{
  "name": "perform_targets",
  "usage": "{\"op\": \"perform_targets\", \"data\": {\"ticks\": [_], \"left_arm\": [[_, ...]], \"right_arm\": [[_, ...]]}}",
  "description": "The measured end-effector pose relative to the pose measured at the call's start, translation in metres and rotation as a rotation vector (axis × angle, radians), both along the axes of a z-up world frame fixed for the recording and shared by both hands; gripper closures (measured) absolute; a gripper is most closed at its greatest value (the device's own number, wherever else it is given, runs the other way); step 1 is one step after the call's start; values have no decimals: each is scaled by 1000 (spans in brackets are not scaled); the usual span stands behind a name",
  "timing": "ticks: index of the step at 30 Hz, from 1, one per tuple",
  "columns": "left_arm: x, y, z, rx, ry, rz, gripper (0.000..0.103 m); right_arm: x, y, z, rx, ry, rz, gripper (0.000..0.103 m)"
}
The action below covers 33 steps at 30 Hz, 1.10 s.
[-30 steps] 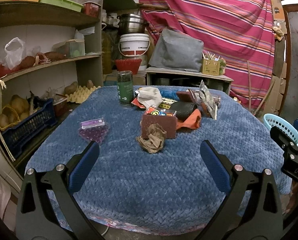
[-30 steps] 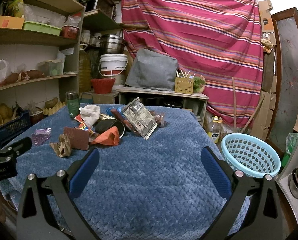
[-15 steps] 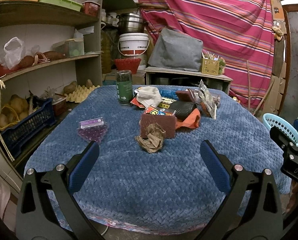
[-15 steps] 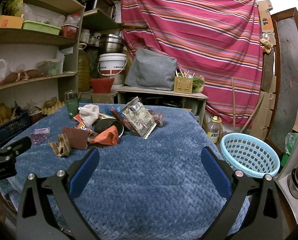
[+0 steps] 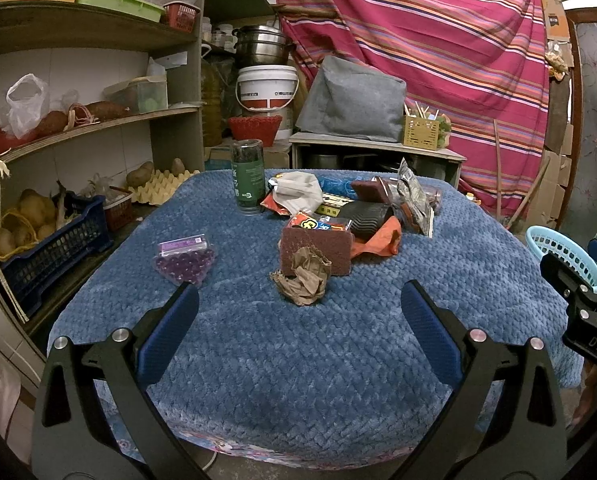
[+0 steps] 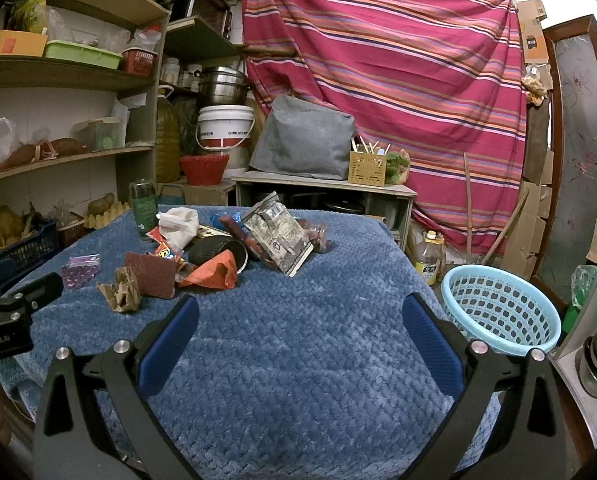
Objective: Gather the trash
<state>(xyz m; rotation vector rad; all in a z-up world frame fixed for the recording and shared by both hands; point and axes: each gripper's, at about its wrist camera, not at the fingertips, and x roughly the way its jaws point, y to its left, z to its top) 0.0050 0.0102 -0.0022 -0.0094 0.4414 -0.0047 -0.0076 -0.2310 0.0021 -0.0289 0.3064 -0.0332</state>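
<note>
Just above the centre of the left wrist frame, we find the crumpled brown paper point(image 5: 303, 277) lying on the blue blanket point(image 5: 298, 360), touching the front of a reddish-brown pad point(image 5: 316, 250). Behind it, toward the upper middle, sits the rest of the litter: an orange wrapper point(image 5: 378, 240), a silver foil packet point(image 5: 414, 200) and a white crumpled bag point(image 5: 298, 190). At the right edge of the right wrist frame the pale blue basket point(image 6: 500, 308) waits below the blanket's side, empty as far as we can see.

Our left gripper point(image 5: 298, 312) hangs wide open with nothing between its blue pads, short of the paper. Our right gripper point(image 6: 298, 320) is equally spread and empty.

We judge the paper light, soft and easily crushed, so we would pinch its raised middle fold. The foil packet looks slippery and thin; its upright edge seems the best hold.
</note>
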Motion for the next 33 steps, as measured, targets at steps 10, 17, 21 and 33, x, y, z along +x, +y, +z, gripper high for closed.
{"op": "perform_targets", "data": {"ticks": [10,17,21,33], "left_arm": [[2,-1,-3,8,6,9,5],[2,-1,-3,9,11,8,5],[5,1,-2,8,13,8,5],[12,4,0,10,25,-6,5]], "right_arm": [[2,-1,-6,9,15,-2,4],[3,0,-6,4,13,-6,4],[3,0,-7,3,13,-6,4],[12,-6,-8,8,27,-23,4]]}}
